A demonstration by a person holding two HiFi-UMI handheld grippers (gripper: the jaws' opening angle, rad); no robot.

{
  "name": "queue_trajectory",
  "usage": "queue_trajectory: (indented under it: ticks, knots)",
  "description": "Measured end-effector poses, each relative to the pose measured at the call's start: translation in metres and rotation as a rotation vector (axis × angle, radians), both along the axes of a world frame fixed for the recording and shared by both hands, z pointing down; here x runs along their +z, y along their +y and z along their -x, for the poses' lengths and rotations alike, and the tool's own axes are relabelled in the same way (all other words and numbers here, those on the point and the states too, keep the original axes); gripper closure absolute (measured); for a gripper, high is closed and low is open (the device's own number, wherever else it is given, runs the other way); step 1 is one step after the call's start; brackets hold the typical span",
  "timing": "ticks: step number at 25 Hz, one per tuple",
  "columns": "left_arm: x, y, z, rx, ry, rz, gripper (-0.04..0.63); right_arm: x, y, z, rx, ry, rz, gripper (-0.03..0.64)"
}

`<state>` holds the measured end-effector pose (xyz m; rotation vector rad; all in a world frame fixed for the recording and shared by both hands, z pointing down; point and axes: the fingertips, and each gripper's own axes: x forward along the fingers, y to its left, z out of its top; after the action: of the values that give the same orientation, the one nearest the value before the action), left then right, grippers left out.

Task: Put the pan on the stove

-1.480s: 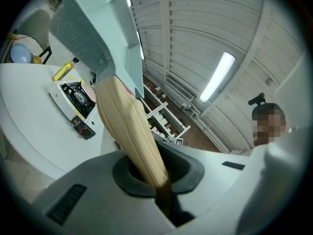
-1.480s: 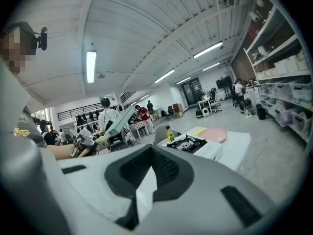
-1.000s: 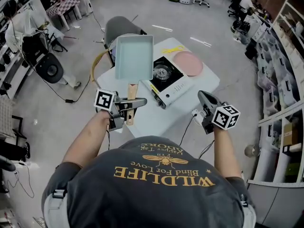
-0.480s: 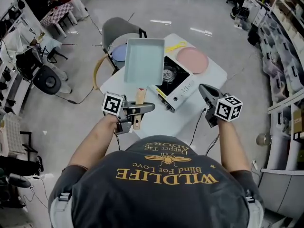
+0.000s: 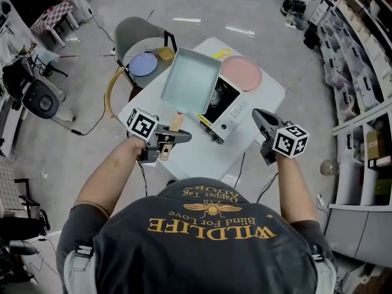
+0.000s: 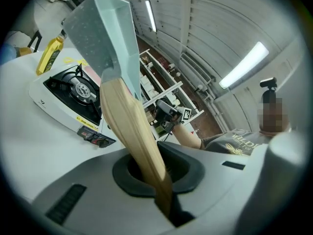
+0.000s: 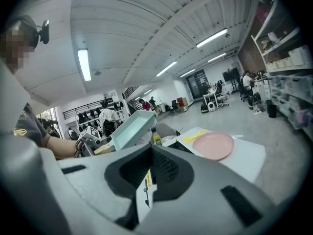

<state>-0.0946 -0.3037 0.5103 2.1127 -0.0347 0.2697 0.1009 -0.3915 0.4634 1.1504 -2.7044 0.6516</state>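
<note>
Pan: the pale rectangular pan [image 5: 190,80] is in the air, tilted, over the left edge of the stove [image 5: 231,116]; it is not yet set down.
Left gripper: the left gripper [image 5: 176,136] is clamped on the wooden handle [image 5: 176,122] near its free end.
Right gripper: the right gripper [image 5: 260,116] has its jaws together with nothing in them, and is off to the right, well apart from the pan.
Stiffness: likely rigid metal with a stiff handle, so no flex is expected.
Weight: the body hangs far ahead of the grip, so it probably feels nose-heavy and tends to droop or twist.
Slip: smooth wood between pads may rotate, so a firm squeeze seems wise.
Best hold: the handle, closer to the body if control is poor.
Landing: it should go flat on the burner [image 6: 78,86], because tall walls could tip it on the grate.
</note>
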Motion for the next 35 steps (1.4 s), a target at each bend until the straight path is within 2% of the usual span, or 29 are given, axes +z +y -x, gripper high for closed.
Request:
queue_trajectory:
  ticks: [9,15,23,35]
  knots:
    - [0.031,-0.006,-0.024,0.137,-0.014,0.081,0.574,0.022,-0.003,-0.021,0.017,0.018,0.036,0.617]
    - [0.058,-0.025,-0.022,0.217,-0.071,0.106,0.574,0.041,-0.011,-0.027,0.033,0.012,0.06,0.617]
    - [0.089,-0.052,-0.017,0.277,-0.159,0.145,0.569,0.058,-0.021,-0.035,0.053,-0.001,0.096,0.617]
    - [0.104,-0.07,-0.015,0.329,-0.163,0.171,0.566,0.079,-0.029,-0.04,0.07,-0.017,0.136,0.617]
